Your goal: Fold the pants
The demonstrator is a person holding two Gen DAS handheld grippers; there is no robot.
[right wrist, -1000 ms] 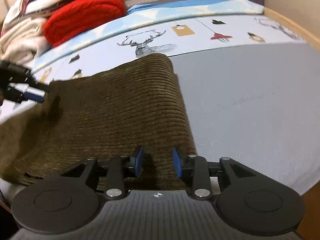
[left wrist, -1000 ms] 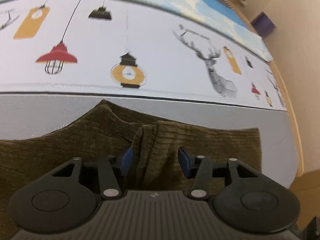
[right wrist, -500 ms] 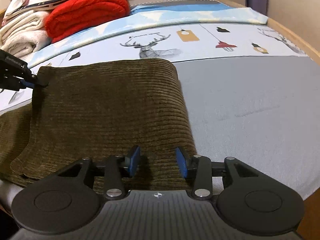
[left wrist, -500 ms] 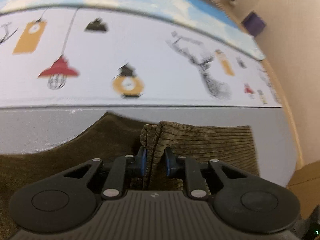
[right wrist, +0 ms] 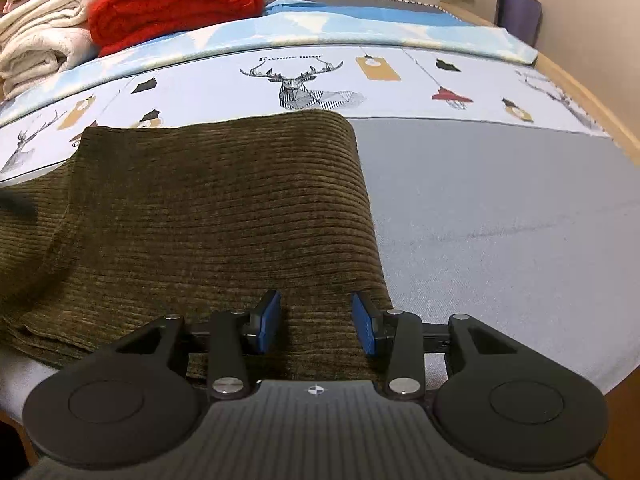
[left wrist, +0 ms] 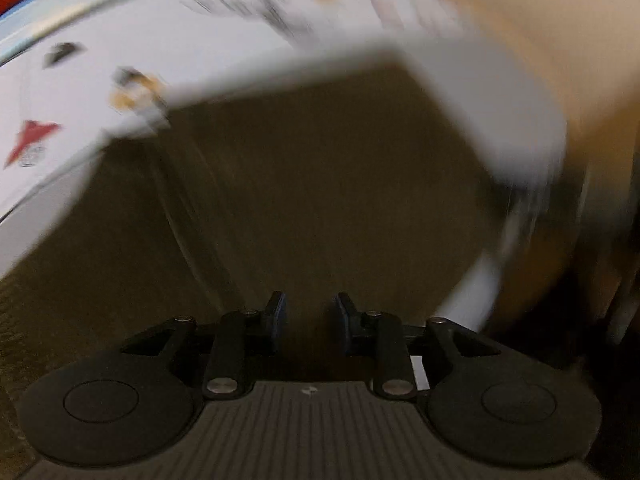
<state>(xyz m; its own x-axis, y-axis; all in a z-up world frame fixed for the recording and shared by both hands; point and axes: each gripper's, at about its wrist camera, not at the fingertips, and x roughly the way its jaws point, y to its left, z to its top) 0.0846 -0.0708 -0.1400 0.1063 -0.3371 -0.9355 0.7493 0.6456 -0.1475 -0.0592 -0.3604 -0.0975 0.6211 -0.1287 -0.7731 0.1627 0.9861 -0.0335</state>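
Since a second ago, the left hand-held gripper (left wrist: 308, 320) has swung across the olive corduroy pants (right wrist: 216, 216) – its view is smeared, its jaws opening, nothing visibly pinched. On the bed (right wrist: 500, 208) the pants lie folded, spread flat. Over their near edge, the right hand-held gripper (right wrist: 316, 320) stands open.

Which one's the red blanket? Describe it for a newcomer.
Start at the bed with its deer-print sheet. At its far left corner is a pile of folded bedding; the red blanket is the thick roll there. It sits right of the cream blanket and is the only bright red item.
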